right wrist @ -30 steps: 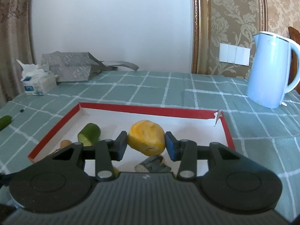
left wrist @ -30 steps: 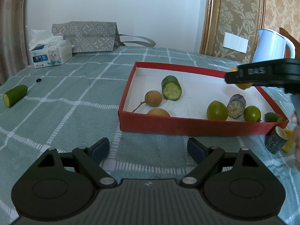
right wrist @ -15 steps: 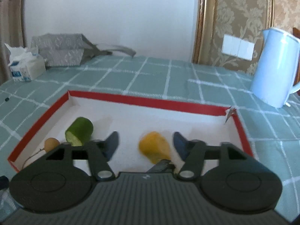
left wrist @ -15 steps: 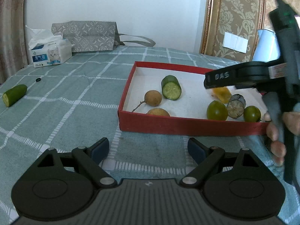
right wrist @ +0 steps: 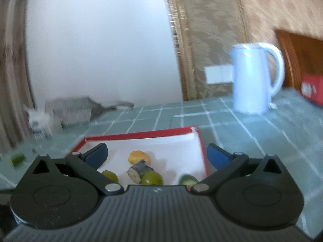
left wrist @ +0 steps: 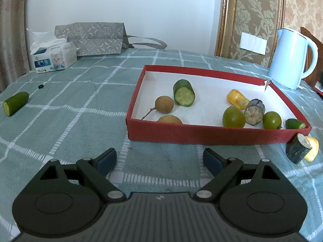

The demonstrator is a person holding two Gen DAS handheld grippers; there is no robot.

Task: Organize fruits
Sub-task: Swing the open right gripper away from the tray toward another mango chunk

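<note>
1. Green checked cloth covers the bench; white wall and patterned gold panel behind. Right wrist view is motion-blurred.
2. Red box sits mid-bench, white inside, near wall facing the left gripper. Open cloth lies between that wall and the left gripper, and wide to the left of the box.
3. Pale blue kettle stands beyond the box's far right corner, apart from it. Grey patterned bag and tissue pack at the far left edge by the wall.
4. Left gripper: jaws spread wide, nothing between them, low over bare cloth short of the box, same as a second ago.
5. Right gripper: jaws wide apart and empty. A second ago they clamped the yellow fruit piece; half a second ago it was loose between them over the box. It has also left the left wrist view.
6. Yellow fruit piece now rests on the box floor, touching the grey-skinned cut piece, right half of the box.
7. Also in the box: cucumber chunk, two brown fruits, two green fruits, small green end piece in the near right corner.
8. Outside: a grey cut piece and a yellow piece at the near right corner, touching each other; cucumber half far left; small black ring beyond it.
</note>
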